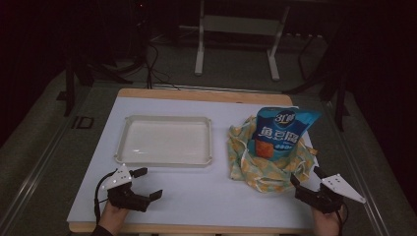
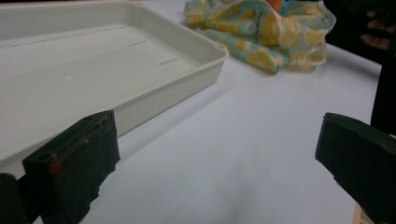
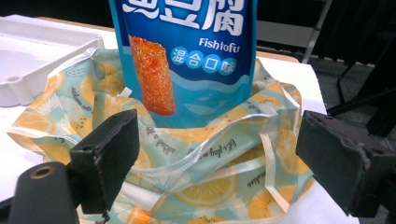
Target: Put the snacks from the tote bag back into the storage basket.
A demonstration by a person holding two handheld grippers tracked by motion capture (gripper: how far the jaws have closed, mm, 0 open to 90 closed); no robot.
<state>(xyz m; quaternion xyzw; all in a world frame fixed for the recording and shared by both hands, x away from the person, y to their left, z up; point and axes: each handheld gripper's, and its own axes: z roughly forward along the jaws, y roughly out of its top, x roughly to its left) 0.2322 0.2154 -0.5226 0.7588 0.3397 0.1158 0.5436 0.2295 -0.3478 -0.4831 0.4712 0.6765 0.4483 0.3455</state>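
High view: left gripper (image 1: 150, 183) rests on the table (image 1: 196, 196) near the tray (image 1: 167, 161) — jaws wide apart, nothing between. Right gripper (image 1: 306, 177) likewise gapes empty, just beside the lemon-print bag (image 1: 255, 167) holding the blue snack pouch (image 1: 280, 130).

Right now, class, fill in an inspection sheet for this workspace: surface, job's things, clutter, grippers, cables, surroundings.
Surface: white table with a wooden edge, bare in front.
Job's things: blue snack pouch standing upright inside the lemon-print bag; white tray empty, left of the bag.
Clutter: nothing seen.
Grippers: left gripper open over bare table near the tray; right gripper open, close to the bag's near edge, holding nothing.
Cables: black cable looping from the left gripper; more cables on the floor behind.
Surroundings: dark room, metal frame legs behind the table.
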